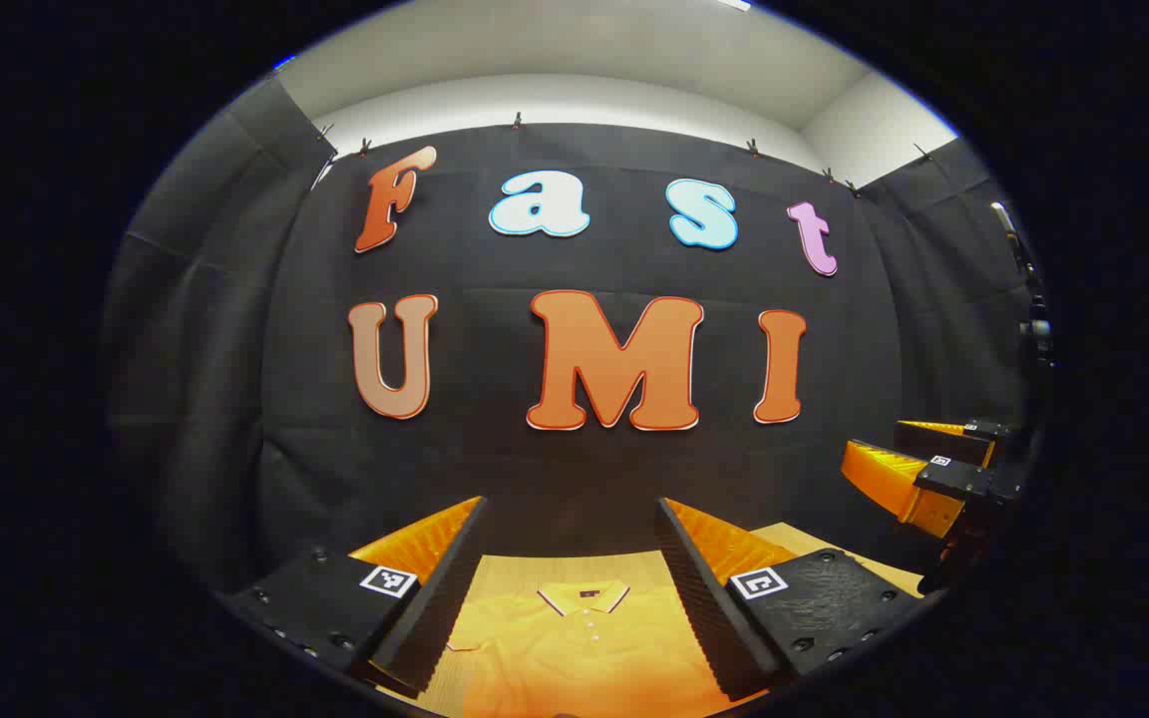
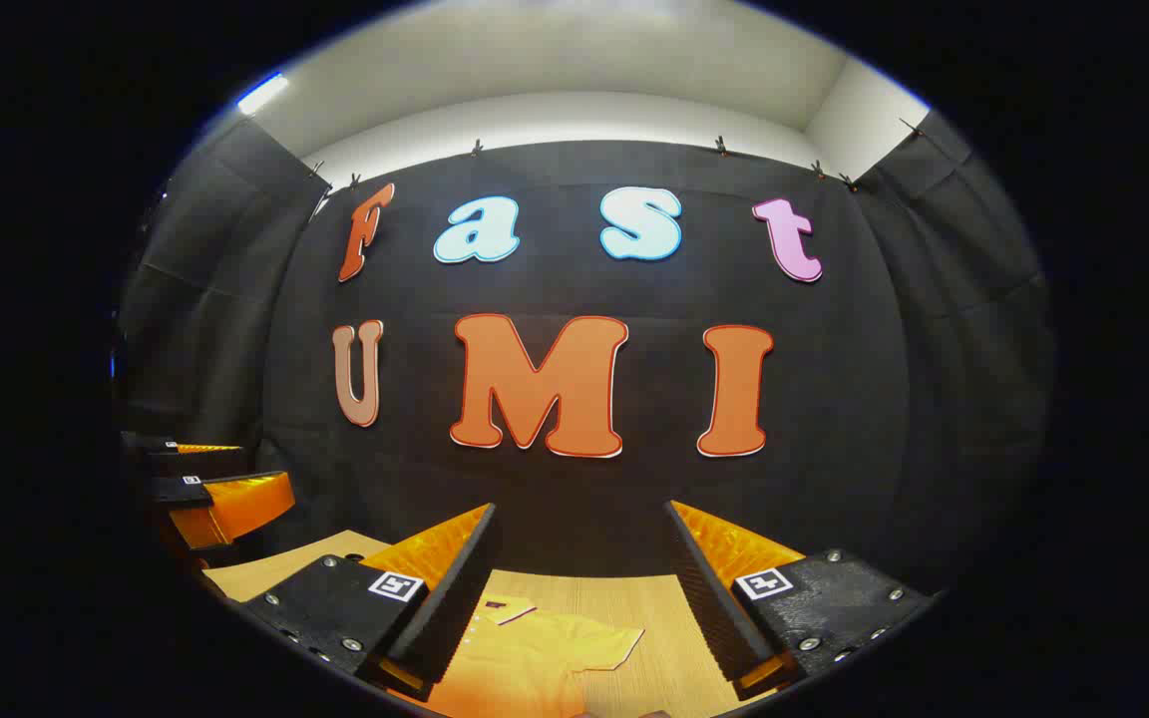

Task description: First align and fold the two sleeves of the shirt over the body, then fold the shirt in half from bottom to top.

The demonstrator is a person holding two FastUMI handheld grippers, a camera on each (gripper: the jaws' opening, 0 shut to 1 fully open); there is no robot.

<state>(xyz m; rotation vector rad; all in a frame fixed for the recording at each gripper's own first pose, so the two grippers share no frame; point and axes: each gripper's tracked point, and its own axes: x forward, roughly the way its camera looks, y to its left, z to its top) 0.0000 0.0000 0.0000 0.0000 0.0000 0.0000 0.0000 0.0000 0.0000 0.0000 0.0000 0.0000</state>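
Listing from largest to smallest, as I read it from my remote station.

Table (image 1: 525, 568): pale wood, running up to the booth wall; it carries the one garment.

Shirt (image 1: 584, 648): orange polo, lying flat on the table, front up, below and between my two grippers. Collar (image 1: 584, 596) toward the wall, hem toward me and out of sight, so I judge the long axis to run from me to the wall, collar at the far end. In the right gripper view the shirt (image 2: 525, 658) sits low and left, with one short sleeve (image 2: 606, 646) spread outward on the wood.

Left gripper (image 1: 574, 538): raised above the shirt, jaws wide apart, holding nothing. Seen from the other side it hangs at the left edge (image 2: 220, 489), also apart.

Right gripper (image 2: 579, 543): raised, jaws wide apart, holding nothing; from the left gripper view it shows at the far right (image 1: 919, 469).

Placket buttons (image 1: 589, 628): small, in a line under the collar, on the shirt's centre.

Progress, my judgement: nothing folded yet. The visible sleeve lies open; the other sleeve I cannot see. Remaining: both sleeve folds over the body, then the bottom-to-top fold.
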